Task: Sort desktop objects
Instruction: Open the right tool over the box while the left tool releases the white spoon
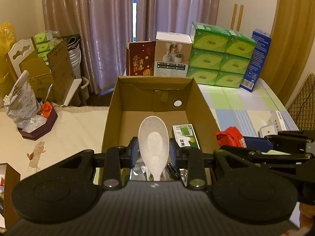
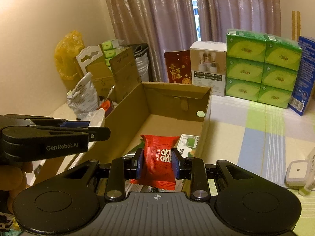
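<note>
The left tongs [image 1: 153, 151] are clamped on a white speckled spoon [image 1: 154, 147], gripping it across the wide bowl with the blue pads pressed to either side; the bowl points forward and the handle runs back toward the camera. The spoon hangs over the near end of an open cardboard box [image 1: 116, 106] that stands on the bench [image 1: 246, 106]. Inside the box, near its right wall, lies a small green and white carton [image 1: 186, 136]. Other items lie under the tongs at the near end of the box, too hidden to name.

The right tongs [image 2: 157, 162] are clamped on a red candy packet [image 2: 158, 161] printed with white characters, held upright between the pads. It hangs over the near right part of the same box [image 2: 173, 90], just above the green and white carton [image 2: 187, 143].

Behind the box stand a dark red gift box [image 1: 140, 58], a white product box [image 1: 173, 55], a stack of green tissue packs [image 1: 220, 57] and a blue box [image 1: 258, 59], all in front of the curtains [image 1: 110, 19]. To the left, a crumpled silver bag [image 1: 21, 102] sits in a dark tray [image 1: 39, 129]. To the right of the box, a small white square device [image 2: 297, 170] rests on the checked cloth of the bench.
</note>
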Tool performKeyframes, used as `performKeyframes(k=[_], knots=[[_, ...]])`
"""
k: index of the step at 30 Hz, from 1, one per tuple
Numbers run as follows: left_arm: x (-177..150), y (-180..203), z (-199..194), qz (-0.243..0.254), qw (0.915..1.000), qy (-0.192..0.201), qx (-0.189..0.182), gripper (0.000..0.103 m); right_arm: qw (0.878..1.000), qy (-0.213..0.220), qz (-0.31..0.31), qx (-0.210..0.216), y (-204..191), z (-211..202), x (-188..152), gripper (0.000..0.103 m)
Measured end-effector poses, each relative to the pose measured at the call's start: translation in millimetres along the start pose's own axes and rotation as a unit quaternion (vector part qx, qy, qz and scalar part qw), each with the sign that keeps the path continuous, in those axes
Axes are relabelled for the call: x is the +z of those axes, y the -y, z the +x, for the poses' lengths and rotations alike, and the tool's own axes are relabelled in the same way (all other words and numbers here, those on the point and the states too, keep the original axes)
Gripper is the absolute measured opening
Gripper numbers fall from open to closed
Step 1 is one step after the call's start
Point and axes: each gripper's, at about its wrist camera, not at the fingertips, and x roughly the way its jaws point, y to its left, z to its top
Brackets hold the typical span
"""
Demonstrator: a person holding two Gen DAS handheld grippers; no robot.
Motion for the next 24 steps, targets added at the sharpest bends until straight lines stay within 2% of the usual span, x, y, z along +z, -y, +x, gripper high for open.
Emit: performKeyframes(k=[15, 18, 20, 21, 24], knots=[[11.8, -10.5, 31.9, -0.023, 0.9997, 0.0, -0.003, 0.028, 1.0, -0.012, 0.017, 0.002, 12.2, 23.3, -1.8, 0.027], [10.7, -10.7, 33.8, -0.025, 0.9997, 0.001, -0.002, 0.039, 1.0, -0.009, 0.023, 0.009, 14.0, 26.6, -1.4, 0.027], [8.7, -11.8, 34.8, -0.026, 0.9997, 0.0, 0.0, 0.039, 0.999, -0.009, 0.03, 0.016, 15.7, 28.5, -0.9, 0.028], [7.8, -12.7, 35.2, -0.027, 0.9996, 0.0, 0.0, 0.039, 0.999, -0.008, 0.033, 0.018, 16.6, 28.9, -0.9, 0.03], [4.4, -15.3, 34.7, -0.029, 0.9996, -0.002, 0.003, 0.039, 0.999, 0.003, 0.039, 0.015, 18.4, 26.2, 0.0, 0.048]])
